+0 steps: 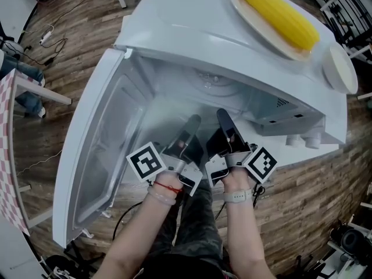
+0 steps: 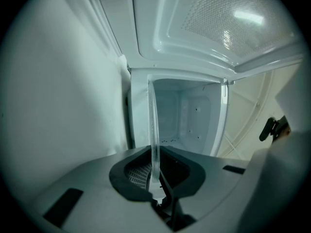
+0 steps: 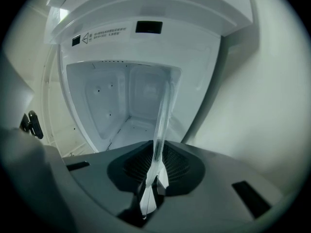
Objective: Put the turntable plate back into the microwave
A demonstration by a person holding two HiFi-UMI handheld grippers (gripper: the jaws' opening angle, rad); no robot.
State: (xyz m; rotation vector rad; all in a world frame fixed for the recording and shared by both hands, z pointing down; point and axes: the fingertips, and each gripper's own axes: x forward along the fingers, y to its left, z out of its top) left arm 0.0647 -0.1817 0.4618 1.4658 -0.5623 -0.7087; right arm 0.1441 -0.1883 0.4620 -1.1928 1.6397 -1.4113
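The clear glass turntable plate [image 2: 153,130] is held by its rim, edge-on between the jaws in both gripper views, and it reaches toward the open microwave cavity [image 2: 189,115]. My left gripper [image 2: 154,171] is shut on the plate's rim. My right gripper [image 3: 158,169] is shut on the plate [image 3: 163,120] as well. In the head view both grippers, left [image 1: 193,121] and right [image 1: 224,116], point side by side into the white microwave [image 1: 192,28]. There the glass shows only as a faint haze.
The microwave door [image 1: 99,138] hangs open to the left. On top of the oven lies a cob of corn [image 1: 279,13] on an oval plate [image 1: 247,13], with a round white dish [image 1: 340,68] beside it. Wooden floor surrounds the unit.
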